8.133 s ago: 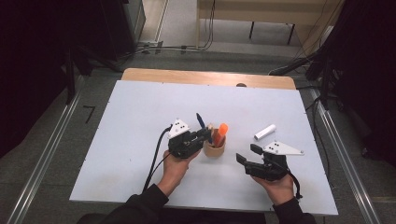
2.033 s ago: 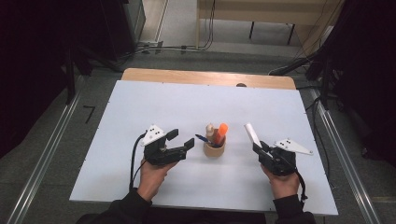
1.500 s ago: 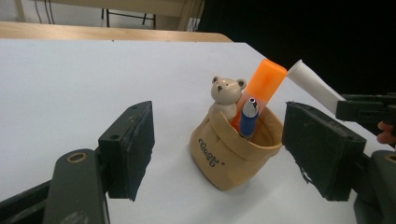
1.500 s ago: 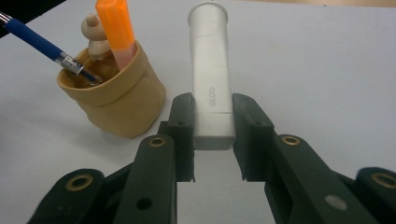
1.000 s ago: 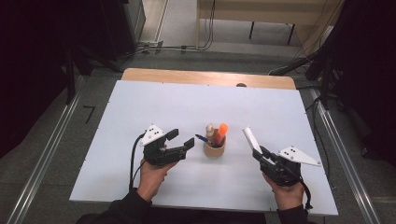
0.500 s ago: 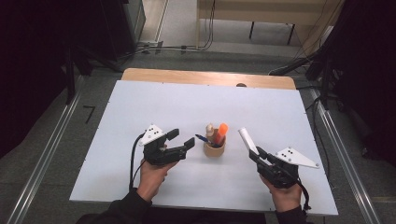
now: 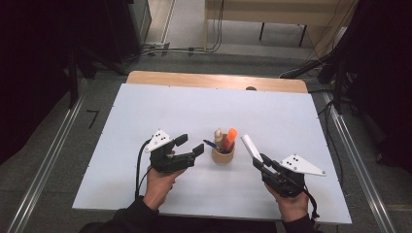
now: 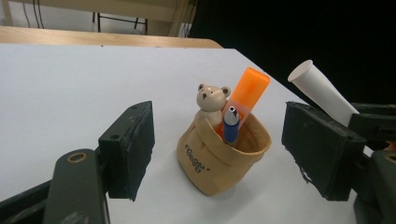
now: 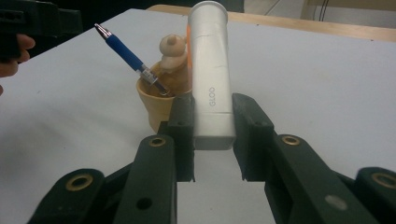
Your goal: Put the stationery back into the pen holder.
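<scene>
Now one pen holder (image 7: 223,155) keeps three items; left jaws gape empty, right jaws clamp one white tube (image 7: 250,147).

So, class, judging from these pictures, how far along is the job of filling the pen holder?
Done: the blue pen, orange highlighter and bear-topped pen already stand in the tan holder. In hand: the right hand-held gripper is shut on the white glue stick, tilted toward the holder. Left: dropping it in. The left hand-held gripper waits open beside the holder.
</scene>
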The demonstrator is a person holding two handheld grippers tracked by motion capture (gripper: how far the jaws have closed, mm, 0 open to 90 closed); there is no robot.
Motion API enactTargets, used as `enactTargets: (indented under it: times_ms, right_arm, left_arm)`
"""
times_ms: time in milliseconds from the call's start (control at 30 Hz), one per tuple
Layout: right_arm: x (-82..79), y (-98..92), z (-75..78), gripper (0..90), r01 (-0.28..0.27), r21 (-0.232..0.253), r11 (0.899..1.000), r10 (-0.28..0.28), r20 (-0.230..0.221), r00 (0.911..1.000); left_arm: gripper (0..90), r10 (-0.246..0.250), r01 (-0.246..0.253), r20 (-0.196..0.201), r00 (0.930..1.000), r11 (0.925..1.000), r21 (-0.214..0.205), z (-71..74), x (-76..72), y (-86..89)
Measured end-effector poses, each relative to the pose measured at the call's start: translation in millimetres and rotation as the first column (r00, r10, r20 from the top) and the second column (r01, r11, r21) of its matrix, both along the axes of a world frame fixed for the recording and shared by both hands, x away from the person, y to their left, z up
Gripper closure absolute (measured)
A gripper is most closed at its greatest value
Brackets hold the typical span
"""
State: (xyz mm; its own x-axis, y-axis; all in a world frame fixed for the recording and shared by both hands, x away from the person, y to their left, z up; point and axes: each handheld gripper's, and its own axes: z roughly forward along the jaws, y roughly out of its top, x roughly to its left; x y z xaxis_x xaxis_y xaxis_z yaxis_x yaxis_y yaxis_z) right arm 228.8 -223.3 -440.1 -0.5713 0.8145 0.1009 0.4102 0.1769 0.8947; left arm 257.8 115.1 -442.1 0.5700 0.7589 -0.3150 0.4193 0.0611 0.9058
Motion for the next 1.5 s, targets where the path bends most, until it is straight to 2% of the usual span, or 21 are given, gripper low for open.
enactTargets:
  times_ms: [133,600,1133,1233,1500]
  right_arm:
    - [0.0,2.3,-0.2,69.1,-0.012,0.013,1.0,0.012,-0.002,0.9999]
    - [-2.8,18.8,0.3,69.1,-0.07,0.003,0.998,0.07,0.011,0.9975]
    - [-7.2,40.6,-1.5,69.1,-0.147,-0.011,0.989,0.147,0.024,0.9888]
    - [-7.7,45.1,-2.2,69.1,-0.16,-0.014,0.987,0.16,0.025,0.9867]
    - [-7.5,54.6,-4.3,69.1,-0.184,-0.022,0.983,0.184,0.023,0.9826]
  left_arm:
    - [26.1,-0.006,0.005,-0.005,1.0,0.9999,-0.011,0.6,-0.4,-1.0]
    - [26.3,-0.026,0.026,-0.011,0.9996,0.9996,-0.01,1.7,-1.8,-4.9]
    - [26.7,-0.058,0.058,-0.03,0.9979,0.9983,-0.005,-0.5,-5.4,-12.5]
    - [28.9,-0.054,0.053,-0.031,0.9981,0.9983,-0.024,-0.2,-6.0,-11.4]
    - [29.5,-0.088,0.085,-0.06,0.9943,0.9947,-0.058,-1.6,-6.1,-13.0]
